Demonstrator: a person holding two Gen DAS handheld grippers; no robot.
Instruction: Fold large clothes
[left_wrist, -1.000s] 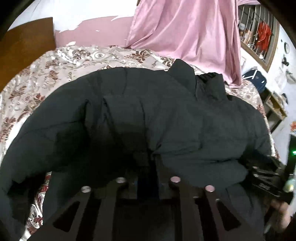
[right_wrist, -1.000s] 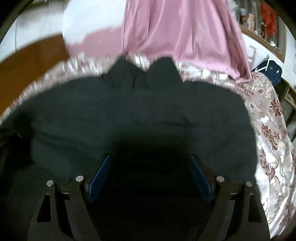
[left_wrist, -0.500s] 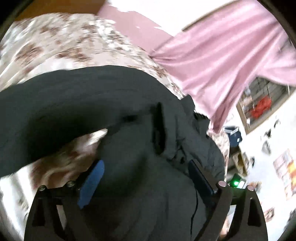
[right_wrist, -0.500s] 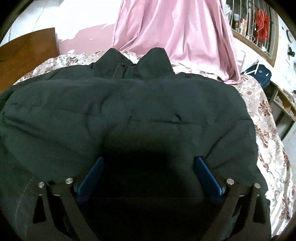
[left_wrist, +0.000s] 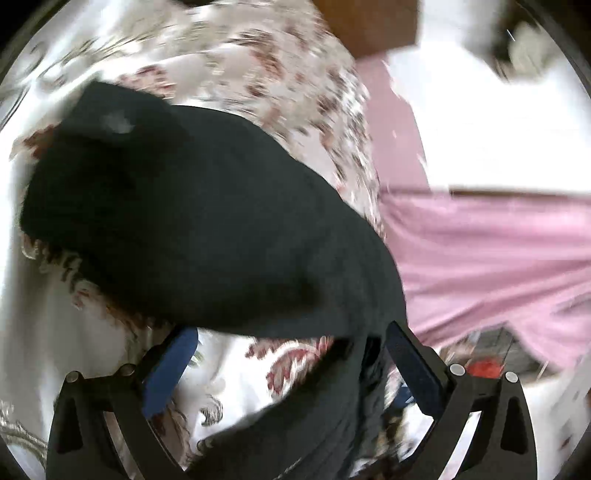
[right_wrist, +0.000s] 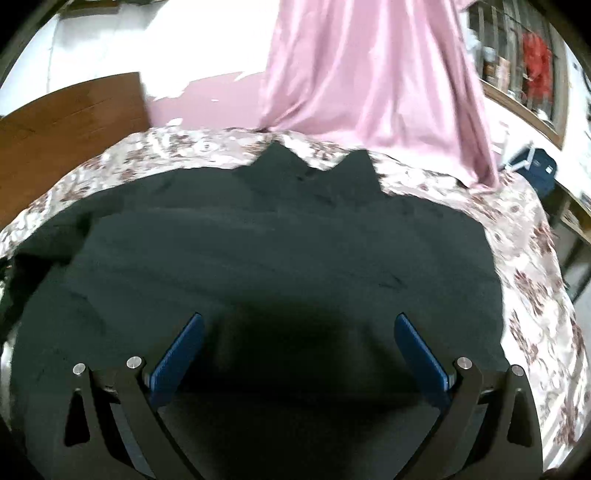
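The black padded jacket (right_wrist: 280, 266) lay spread flat on the floral bedspread (right_wrist: 532, 280), filling most of the bed's width. Its matte, faintly quilted fabric showed shallow creases running across the body. The collar stood in two dark peaks toward the far edge of the bed, near the headboard side. One sleeve (left_wrist: 177, 206) stretched out sideways as a thick, rounded band over the bedspread toward the bed's left edge, its cuff end blurred, with patterned cloth showing beneath it.
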